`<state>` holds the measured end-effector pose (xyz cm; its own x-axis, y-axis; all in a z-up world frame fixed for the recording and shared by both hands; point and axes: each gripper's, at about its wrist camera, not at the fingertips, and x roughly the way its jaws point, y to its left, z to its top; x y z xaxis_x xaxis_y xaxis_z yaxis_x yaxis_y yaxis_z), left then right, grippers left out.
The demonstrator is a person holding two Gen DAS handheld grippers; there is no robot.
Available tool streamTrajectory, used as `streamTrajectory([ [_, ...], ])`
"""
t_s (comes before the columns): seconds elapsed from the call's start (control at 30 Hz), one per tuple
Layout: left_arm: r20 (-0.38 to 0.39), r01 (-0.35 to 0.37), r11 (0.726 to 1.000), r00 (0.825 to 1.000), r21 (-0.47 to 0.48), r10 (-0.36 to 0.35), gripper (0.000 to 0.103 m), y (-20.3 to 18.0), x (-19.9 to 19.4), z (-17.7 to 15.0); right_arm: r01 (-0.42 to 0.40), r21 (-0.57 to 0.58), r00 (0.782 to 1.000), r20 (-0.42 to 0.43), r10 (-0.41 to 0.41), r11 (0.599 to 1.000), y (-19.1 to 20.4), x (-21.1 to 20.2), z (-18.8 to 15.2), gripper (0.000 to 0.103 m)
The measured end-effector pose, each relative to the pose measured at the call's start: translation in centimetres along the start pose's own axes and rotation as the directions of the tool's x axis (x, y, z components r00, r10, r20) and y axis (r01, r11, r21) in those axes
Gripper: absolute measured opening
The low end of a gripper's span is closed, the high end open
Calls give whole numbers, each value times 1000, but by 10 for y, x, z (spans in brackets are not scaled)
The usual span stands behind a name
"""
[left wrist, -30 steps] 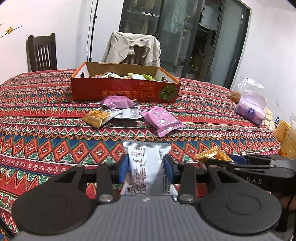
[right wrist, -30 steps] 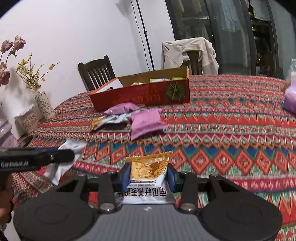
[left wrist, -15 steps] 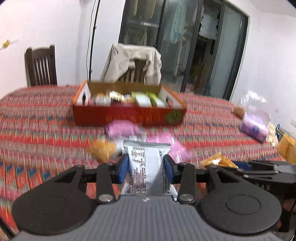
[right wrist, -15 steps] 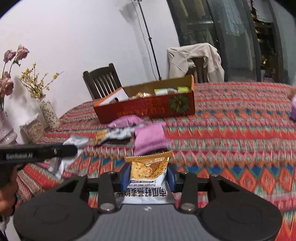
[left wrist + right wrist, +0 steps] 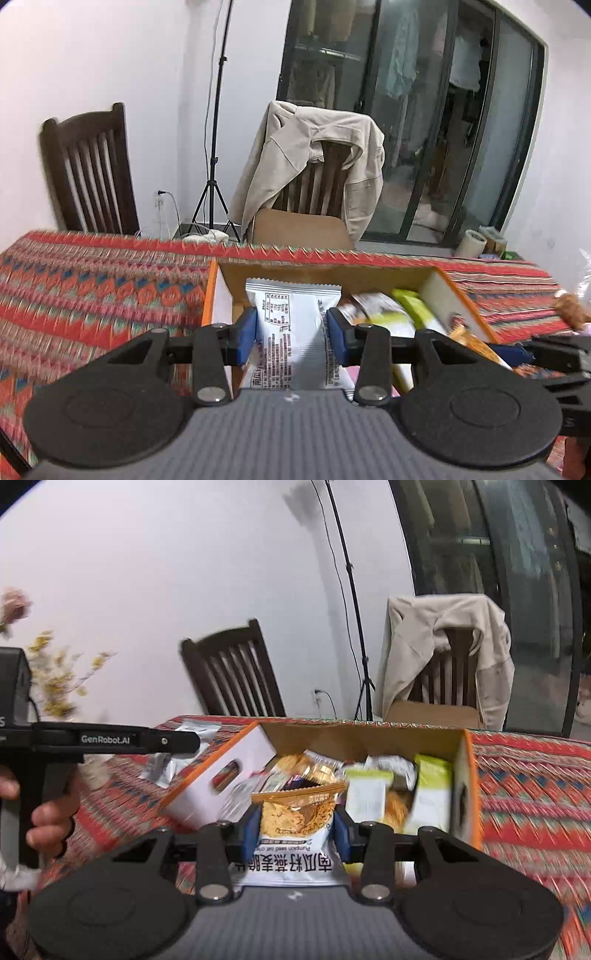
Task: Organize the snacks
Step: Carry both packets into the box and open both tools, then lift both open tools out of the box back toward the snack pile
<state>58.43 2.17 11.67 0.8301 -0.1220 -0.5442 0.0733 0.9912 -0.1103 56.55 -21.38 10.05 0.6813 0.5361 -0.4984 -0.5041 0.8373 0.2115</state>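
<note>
My left gripper (image 5: 291,334) is shut on a white snack packet (image 5: 293,332) with black print, held over the left end of the open orange cardboard box (image 5: 436,284). My right gripper (image 5: 295,825) is shut on a gold and white snack packet (image 5: 295,812), held over the same box (image 5: 467,775). Inside the box lie several packets, among them green and white ones (image 5: 430,794) and gold ones (image 5: 306,766). The right gripper's arm shows at the right edge of the left wrist view, and the left gripper (image 5: 173,740) with a hand (image 5: 51,819) shows at the left of the right wrist view.
The box rests on a table with a red patterned cloth (image 5: 92,288). Two wooden chairs stand behind it, one bare (image 5: 88,173), one draped with a beige jacket (image 5: 314,166). A light stand (image 5: 214,147) rises between them. A bag (image 5: 570,306) lies at the far right.
Both grippers have travelled forward and up across the table, from its near side to over the box, each keeping its packet. The loose pink and gold packets on the cloth have dropped out of sight.
</note>
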Motion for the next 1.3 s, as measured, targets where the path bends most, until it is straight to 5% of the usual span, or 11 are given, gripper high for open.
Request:
streamTrajectory([
  [0.17, -74, -49, 999, 996, 0, 49, 42, 11, 75, 21, 60, 17, 994, -90, -58, 998, -17, 93, 48, 40],
  [0.23, -90, -32, 999, 995, 3, 32, 60, 17, 96, 23, 96, 34, 989, -112, -92, 995, -25, 124, 62, 42],
  [0.33, -88, -88, 996, 992, -12, 86, 62, 26, 108, 24, 128, 70, 984, -133, -118, 989, -35, 155, 72, 57],
  [0.47, -84, -65, 998, 994, 8, 66, 65, 32, 102, 19, 127, 90, 988, -100, -118, 988, -41, 154, 72, 67],
  [0.63, -90, -69, 997, 993, 26, 71, 65, 29, 85, 19, 134, 83, 988, -87, -126, 988, -42, 141, 75, 69],
  [0.77, -69, -57, 997, 996, 48, 60, 69, 19, 48, 20, 134, 56, 989, -68, -130, 989, -35, 116, 80, 69],
  [0.83, -42, -22, 998, 999, 55, 24, 83, 14, 15, 12, 129, 30, 991, -48, -127, 991, -27, 92, 80, 70],
  [0.97, 19, 4, 996, 1000, 88, -6, 84, 2, -52, -13, 131, -30, 991, 13, -131, 991, -16, 33, 74, 86],
  [1.03, 45, 13, 995, 999, 95, -17, 88, -4, -89, -28, 128, -51, 991, 34, -126, 991, -11, 1, 68, 86],
  [1.3, 214, -20, 994, 977, 110, -4, 103, -25, -222, -93, 109, -102, 985, 142, -94, 989, 14, -128, 18, 98],
])
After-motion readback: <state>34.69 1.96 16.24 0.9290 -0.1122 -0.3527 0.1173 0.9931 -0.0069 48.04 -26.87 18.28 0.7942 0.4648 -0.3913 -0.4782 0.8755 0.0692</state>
